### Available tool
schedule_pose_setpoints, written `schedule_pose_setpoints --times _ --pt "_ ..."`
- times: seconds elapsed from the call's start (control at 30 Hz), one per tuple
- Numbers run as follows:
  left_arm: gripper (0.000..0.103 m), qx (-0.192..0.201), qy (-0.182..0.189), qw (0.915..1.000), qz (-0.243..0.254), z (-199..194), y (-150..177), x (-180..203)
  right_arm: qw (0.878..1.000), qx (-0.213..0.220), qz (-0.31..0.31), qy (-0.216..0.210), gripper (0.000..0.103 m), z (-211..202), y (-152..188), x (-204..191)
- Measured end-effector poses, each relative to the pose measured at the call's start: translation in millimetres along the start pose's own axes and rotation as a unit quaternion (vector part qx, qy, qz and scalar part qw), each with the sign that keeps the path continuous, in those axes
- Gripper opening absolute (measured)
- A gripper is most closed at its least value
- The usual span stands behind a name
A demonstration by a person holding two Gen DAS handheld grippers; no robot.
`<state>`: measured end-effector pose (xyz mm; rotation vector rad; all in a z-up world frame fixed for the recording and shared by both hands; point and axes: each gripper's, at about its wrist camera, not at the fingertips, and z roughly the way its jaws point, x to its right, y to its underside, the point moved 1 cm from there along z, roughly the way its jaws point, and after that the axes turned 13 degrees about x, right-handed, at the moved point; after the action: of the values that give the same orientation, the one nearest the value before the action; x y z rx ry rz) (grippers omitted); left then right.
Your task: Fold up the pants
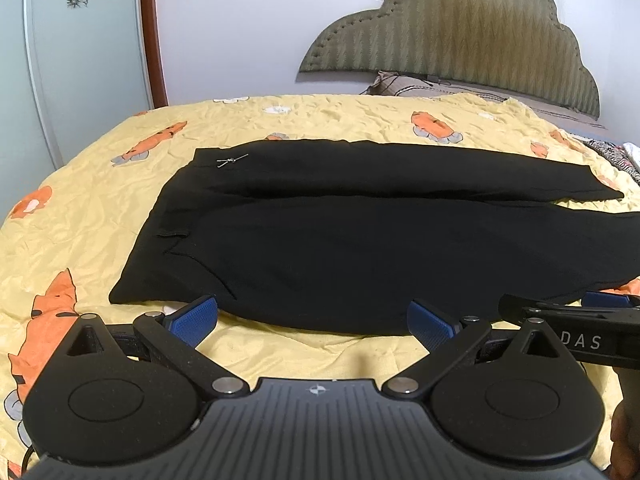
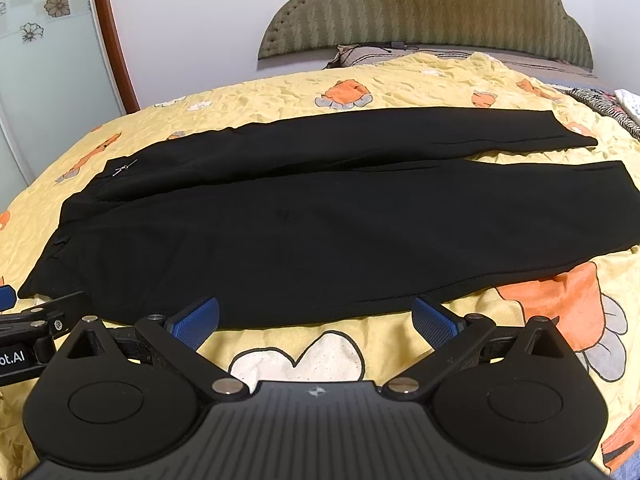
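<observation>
Black pants point(image 1: 320, 232) point(image 2: 304, 224) lie flat across the bed, waist to the left and both legs stretching right, side by side. A small silver zipper pull point(image 1: 231, 161) shows near the waist. My left gripper point(image 1: 312, 322) is open, its blue pads point(image 1: 194, 320) hovering just short of the pants' near edge by the waist end. My right gripper point(image 2: 316, 322) is also open, at the near edge of the closer leg, nothing between its fingers. The right gripper's body point(image 1: 568, 328) shows at the right of the left wrist view.
The pants rest on a yellow bedspread point(image 2: 360, 88) printed with orange cartoon figures. A padded olive headboard point(image 1: 472, 36) and pillow point(image 1: 404, 84) stand at the back right. A wardrobe door point(image 1: 72, 60) with flower decals is at the left. Patterned cloth point(image 2: 616, 104) lies at the far right.
</observation>
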<state>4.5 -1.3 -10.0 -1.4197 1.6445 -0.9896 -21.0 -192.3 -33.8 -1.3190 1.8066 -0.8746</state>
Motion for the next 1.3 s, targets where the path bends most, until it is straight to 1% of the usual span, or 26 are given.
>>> schedule_pose_setpoints --times 0.63,1.03,1.13,1.3 --pt "0.102 -0.015 -0.004 0.9999 0.0 7.4 2.3 -2.6 1.0 -0.006 0.0 -0.002 0.103 3.9 2.9 -0.5" --pt "0.102 -0.012 -0.012 0.9998 0.005 10.4 -1.0 -2.7 1.0 -0.004 -0.005 -0.011 0.103 3.1 0.8 -4.6" --pt "0.102 -0.014 -0.017 0.9998 0.004 12.2 -1.8 -3.7 1.0 0.002 -0.013 -0.014 0.103 1.5 -0.3 -7.1" --pt "0.102 -0.018 -0.025 0.9995 0.008 15.7 -1.7 -3.2 0.999 0.029 -0.034 -0.028 0.103 -5.5 -5.4 -14.0"
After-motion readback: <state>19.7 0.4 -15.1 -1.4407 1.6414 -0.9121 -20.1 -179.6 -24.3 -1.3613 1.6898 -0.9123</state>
